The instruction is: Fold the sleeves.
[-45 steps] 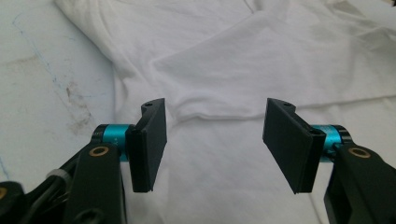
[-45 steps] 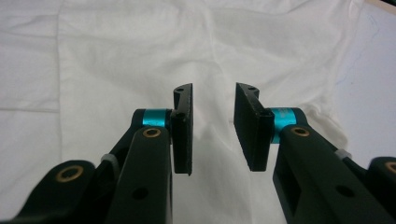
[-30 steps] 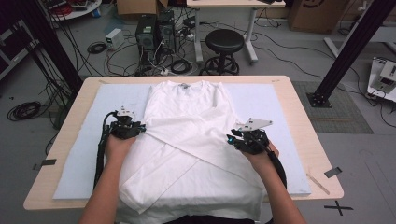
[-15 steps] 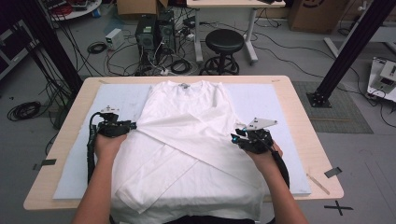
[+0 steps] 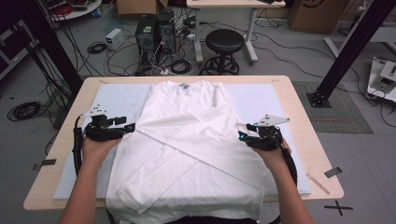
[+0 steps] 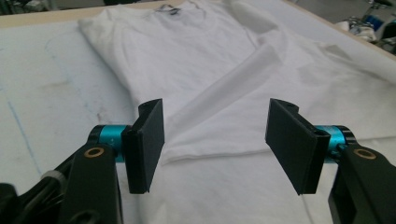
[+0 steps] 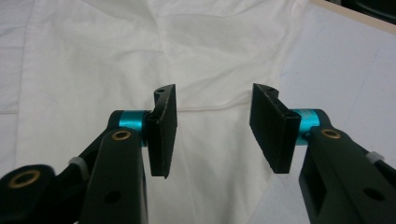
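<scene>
While the white shirt point(image 5: 187, 144) lies spread down the middle of the tabletop point(image 5: 308, 126), we see the left gripper point(image 5: 128, 127) at its left edge and the right gripper point(image 5: 243, 135) at its right edge, both having just opened, jaws apart and holding nothing.

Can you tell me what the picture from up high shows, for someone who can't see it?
A white T-shirt lies on a table, both sleeves folded across its middle. A person's hands hold the left gripper and right gripper at its sides, jaws open.
</scene>
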### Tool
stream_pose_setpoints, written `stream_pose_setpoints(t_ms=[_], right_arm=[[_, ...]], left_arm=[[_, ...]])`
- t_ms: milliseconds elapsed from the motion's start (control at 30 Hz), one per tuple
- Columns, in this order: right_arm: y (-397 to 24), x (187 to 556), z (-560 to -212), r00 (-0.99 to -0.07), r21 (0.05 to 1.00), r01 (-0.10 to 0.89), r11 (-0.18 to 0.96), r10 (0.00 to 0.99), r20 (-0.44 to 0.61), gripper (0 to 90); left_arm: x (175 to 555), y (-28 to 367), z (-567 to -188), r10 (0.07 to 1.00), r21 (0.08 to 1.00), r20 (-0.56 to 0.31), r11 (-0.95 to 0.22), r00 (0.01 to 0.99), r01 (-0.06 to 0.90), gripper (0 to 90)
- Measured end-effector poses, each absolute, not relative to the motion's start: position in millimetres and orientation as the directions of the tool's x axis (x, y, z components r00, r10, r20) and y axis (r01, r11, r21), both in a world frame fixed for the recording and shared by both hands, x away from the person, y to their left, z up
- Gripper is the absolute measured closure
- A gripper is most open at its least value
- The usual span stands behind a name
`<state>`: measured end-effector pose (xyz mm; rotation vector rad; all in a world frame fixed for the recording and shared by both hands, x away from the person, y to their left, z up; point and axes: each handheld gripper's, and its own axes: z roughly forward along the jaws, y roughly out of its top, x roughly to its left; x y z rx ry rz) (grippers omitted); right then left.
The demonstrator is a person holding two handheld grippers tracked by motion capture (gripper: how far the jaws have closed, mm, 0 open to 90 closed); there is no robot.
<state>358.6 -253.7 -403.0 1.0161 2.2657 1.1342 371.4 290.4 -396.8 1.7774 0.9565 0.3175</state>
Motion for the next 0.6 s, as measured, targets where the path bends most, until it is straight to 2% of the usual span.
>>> stream_pose_setpoints(t_ms=[67,233,367,600], right_arm=[[-256.3,359.3,-403.2,-0.645,0.812,0.429,0.397,0.763,-0.033,50.9],[-266.5,362.0,-404.2,-0.621,0.821,0.447,0.354,0.784,0.000,41.9],[-265.8,365.4,-406.8,-0.614,0.821,0.453,0.349,0.789,0.004,37.0],[-261.4,366.1,-407.6,-0.621,0.817,0.453,0.357,0.783,0.003,34.9]], left_arm=[[364.3,290.2,-391.7,0.704,0.891,-0.231,-0.124,0.672,0.436,35.2],[352.2,290.2,-379.8,0.675,0.913,-0.219,-0.114,0.704,0.393,32.6],[352.2,292.0,-378.7,0.669,0.915,-0.223,-0.108,0.709,0.390,30.5],[354.3,293.2,-382.4,0.672,0.909,-0.220,-0.121,0.707,0.398,27.7]])
